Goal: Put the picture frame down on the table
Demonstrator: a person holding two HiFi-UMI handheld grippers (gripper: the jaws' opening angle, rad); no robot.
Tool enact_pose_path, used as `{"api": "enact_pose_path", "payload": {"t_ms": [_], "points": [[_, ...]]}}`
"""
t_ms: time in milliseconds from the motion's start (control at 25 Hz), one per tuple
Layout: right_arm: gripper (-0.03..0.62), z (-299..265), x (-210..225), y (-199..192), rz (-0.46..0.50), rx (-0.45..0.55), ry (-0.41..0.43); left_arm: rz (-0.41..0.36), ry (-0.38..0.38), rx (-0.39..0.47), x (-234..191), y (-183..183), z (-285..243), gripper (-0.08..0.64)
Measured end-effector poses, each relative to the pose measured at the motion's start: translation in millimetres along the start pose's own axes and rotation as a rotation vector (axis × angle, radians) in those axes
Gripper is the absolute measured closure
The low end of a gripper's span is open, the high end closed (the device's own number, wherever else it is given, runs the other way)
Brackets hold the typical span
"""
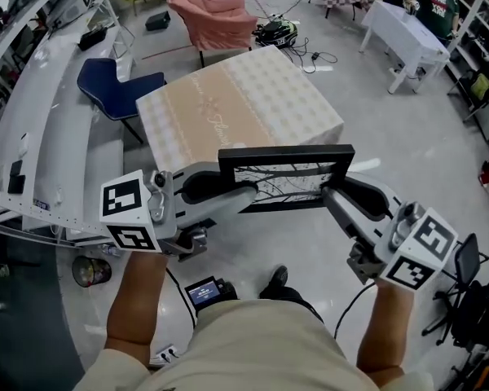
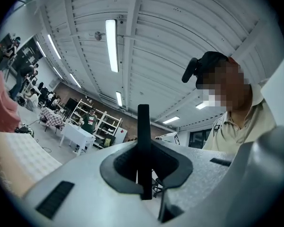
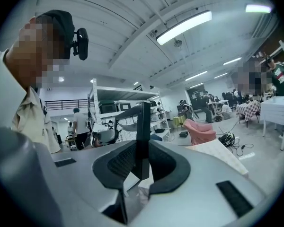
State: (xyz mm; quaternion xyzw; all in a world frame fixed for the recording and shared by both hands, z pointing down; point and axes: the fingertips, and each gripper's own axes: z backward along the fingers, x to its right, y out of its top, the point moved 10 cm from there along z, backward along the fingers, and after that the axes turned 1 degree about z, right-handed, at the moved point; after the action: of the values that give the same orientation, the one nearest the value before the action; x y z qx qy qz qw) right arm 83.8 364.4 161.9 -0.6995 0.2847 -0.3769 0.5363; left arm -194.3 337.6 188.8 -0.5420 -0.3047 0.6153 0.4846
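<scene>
A black picture frame (image 1: 285, 155) with a branch drawing hangs upright in the air, just before the near edge of the table (image 1: 244, 104) with a beige patterned cloth. My left gripper (image 1: 246, 194) is shut on the frame's left side and my right gripper (image 1: 331, 192) on its right side. In the left gripper view the frame's edge (image 2: 143, 136) stands as a thin black bar between the dark pads of the left gripper (image 2: 143, 174). The right gripper view shows the frame (image 3: 143, 126) clamped the same way in the right gripper (image 3: 139, 167).
A blue chair (image 1: 118, 88) stands left of the table, a pink armchair (image 1: 212, 15) behind it. A long white bench (image 1: 41, 120) runs along the left. Cables and a helmet (image 1: 277, 31) lie on the floor; a white table (image 1: 403, 35) is at back right, an office chair (image 1: 464, 292) at right.
</scene>
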Motion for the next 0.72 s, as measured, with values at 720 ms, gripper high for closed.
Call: {"api": "enact_pose_path", "payload": {"t_ms": [720], "points": [[0.520,23.4,121.7,24.0,0.020,0.008,0.088,-0.026,0.109,-0.030,-59.0,4.0,-93.2,0.511]]}}
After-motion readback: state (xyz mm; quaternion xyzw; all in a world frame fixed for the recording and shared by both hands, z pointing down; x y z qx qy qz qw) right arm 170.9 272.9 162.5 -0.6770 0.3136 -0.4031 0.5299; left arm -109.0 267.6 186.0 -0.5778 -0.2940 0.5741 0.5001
